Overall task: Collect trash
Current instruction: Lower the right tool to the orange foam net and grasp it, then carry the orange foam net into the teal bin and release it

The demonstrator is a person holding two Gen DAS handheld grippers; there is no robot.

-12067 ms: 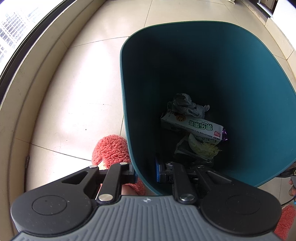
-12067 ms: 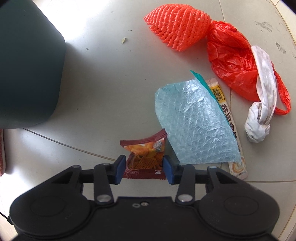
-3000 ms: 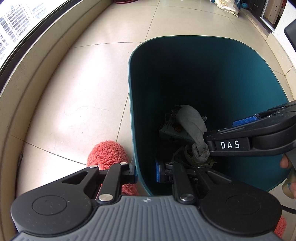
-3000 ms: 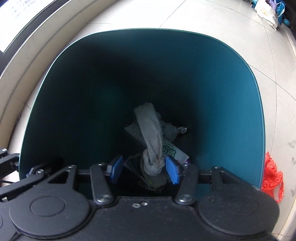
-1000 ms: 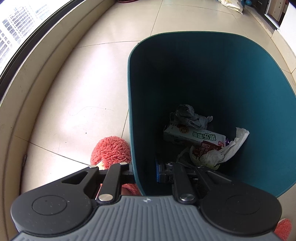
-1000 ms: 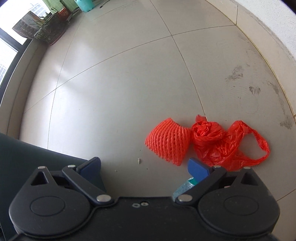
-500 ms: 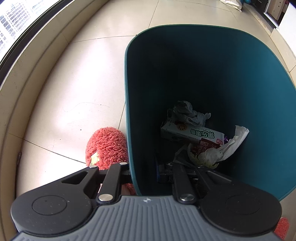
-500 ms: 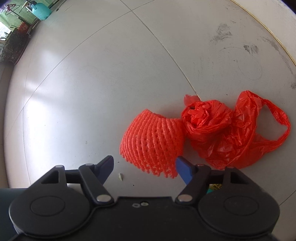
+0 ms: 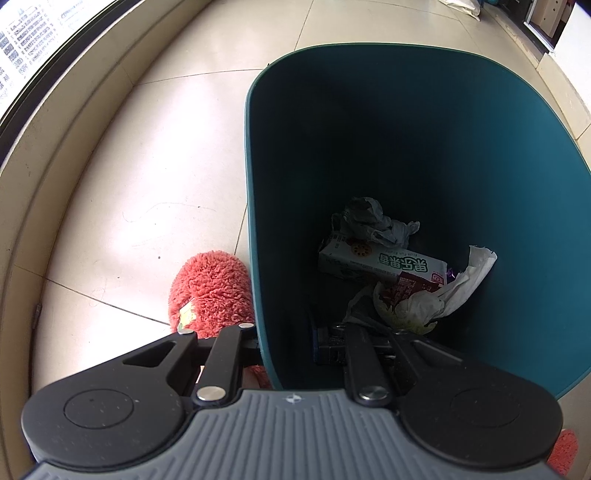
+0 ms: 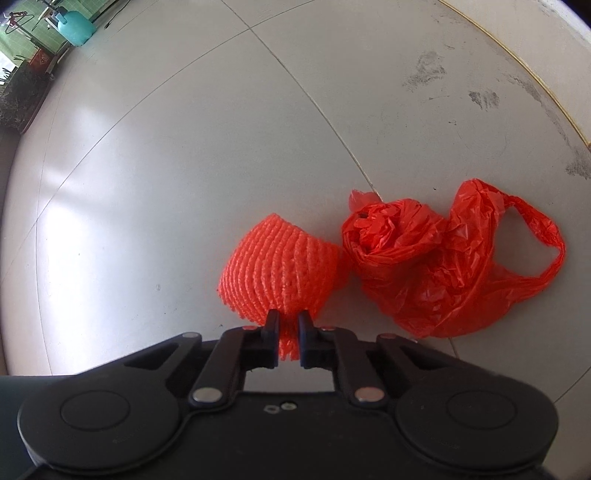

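Left view: the left gripper (image 9: 284, 343) clamps the wall of the teal bin (image 9: 498, 155), trash inside. Right view: the right gripper (image 10: 287, 334) has just been closing, fingers now pinching the orange foam net (image 10: 280, 273) on the floor beside the red plastic bag (image 10: 439, 266). Next, I'd say: lift and carry to the bin.

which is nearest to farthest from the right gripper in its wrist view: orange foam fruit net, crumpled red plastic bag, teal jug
1. Orange foam fruit net: pinched between the right gripper's just-closed jaws.
2. Crumpled red plastic bag: on the floor, right of the net.
3. Teal jug: far off, top-left corner.
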